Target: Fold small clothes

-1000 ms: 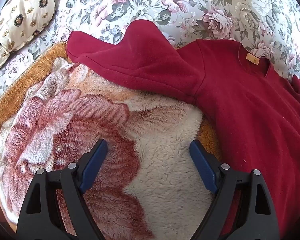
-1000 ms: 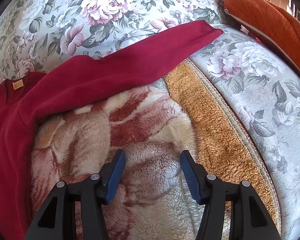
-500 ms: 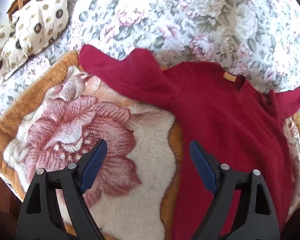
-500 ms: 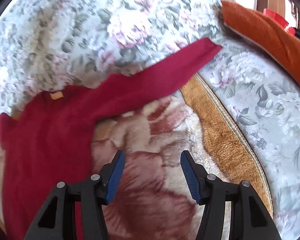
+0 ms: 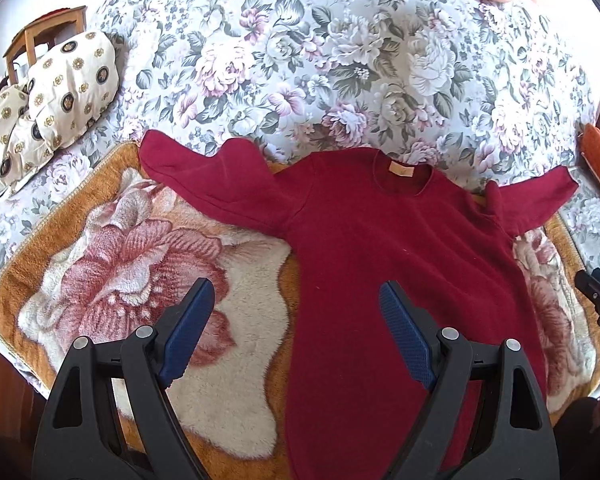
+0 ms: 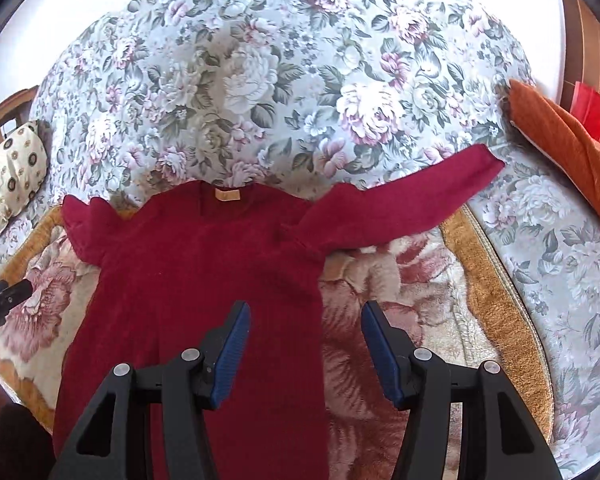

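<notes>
One broad bed under a grey floral quilted bedspread [image 5: 339, 60] carried a fluffy orange-edged rose-patterned blanket [image 5: 112, 264], probably laid there as a soft folding surface. On it lay the small dark red knitted sweater [image 5: 379, 248], flat with collar at the far end and both sleeves flung outward onto the bedspread, apparently arranged so each sleeve could be folded inward. Above it, the left gripper [image 5: 296, 328] and the right gripper [image 6: 304, 346] hung spread wide, holding nothing, seemingly ready to start.
</notes>
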Demonstrator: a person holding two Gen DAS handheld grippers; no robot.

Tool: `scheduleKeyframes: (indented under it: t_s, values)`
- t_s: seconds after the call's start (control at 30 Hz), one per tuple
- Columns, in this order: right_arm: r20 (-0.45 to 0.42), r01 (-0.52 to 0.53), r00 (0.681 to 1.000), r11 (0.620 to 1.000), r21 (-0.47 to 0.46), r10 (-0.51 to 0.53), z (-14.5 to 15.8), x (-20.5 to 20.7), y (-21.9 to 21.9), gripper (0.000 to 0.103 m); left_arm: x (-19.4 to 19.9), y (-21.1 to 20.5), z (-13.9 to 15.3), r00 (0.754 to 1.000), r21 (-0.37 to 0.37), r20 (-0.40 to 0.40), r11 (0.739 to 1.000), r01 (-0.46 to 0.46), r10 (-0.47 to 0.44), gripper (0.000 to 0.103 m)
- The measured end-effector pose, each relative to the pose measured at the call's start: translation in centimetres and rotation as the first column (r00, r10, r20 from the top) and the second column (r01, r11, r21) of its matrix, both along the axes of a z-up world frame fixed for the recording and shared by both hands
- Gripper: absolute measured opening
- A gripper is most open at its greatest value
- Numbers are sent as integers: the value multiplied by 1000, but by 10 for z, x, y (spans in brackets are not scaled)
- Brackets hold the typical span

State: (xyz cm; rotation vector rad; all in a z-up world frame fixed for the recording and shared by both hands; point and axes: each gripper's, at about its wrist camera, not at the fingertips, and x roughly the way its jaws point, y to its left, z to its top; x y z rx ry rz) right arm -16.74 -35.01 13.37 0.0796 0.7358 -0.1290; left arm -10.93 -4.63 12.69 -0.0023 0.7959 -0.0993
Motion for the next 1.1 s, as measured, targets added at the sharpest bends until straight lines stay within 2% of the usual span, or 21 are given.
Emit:
scheduleKeyframes:
  t_s: [0.2, 0.33, 0.77, 1.1]
  values:
    - [10, -72, 997, 997, 7, 72, 2, 4, 28, 56, -3, -11, 2, 1000, 3, 6, 1000, 14, -14, 85]
    - [17, -81, 997, 997, -10, 81, 2, 8, 39, 56, 0, -16, 0, 1000, 9, -2, 1000, 20, -20, 85]
    - [-40, -89, 995, 996, 23, 90, -14, 24, 43, 56, 13, -24, -10, 999, 20, -24, 1000, 23, -22, 85]
    - [-35, -95, 995, 995, 22, 96, -20, 34, 49, 56, 27, -28, -20, 999, 17, -48, 1000, 20, -19, 85]
